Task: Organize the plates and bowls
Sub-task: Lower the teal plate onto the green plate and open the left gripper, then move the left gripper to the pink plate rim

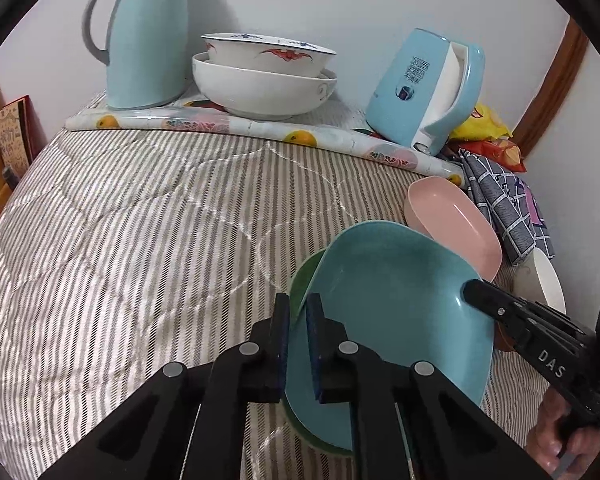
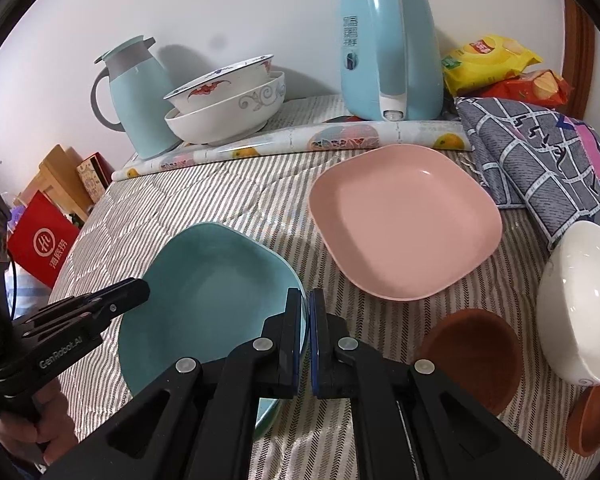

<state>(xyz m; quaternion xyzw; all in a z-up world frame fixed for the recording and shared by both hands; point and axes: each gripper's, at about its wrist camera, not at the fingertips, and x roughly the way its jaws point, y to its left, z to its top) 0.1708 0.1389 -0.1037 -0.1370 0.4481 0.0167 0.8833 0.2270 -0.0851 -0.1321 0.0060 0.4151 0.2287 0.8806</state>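
The blue plate is being held at two opposite edges over the striped quilt, tilted, with a green plate showing directly beneath its edge. The left gripper is being kept closed on the near rim of the blue plate, its blue-padded jaws pinching the edge between them; whether the green plate is also being pinched cannot be told. The right gripper is being kept closed on the opposite rim of the same plate, the jaws standing almost together with the thin rim between the pads. In each wrist view the other gripper is being seen reaching the plate from the side, held by a person's hand. A pink plate is lying flat on the quilt just beyond the blue one, apart from it. Near the right edge a white bowl is lying tilted, with two small brown bowls beside it. At the back, on a rolled fruit-printed mat, two nested white bowls, a pale blue thermos jug and a pale blue kettle are standing; a checked cloth and snack packets are lying to the right.
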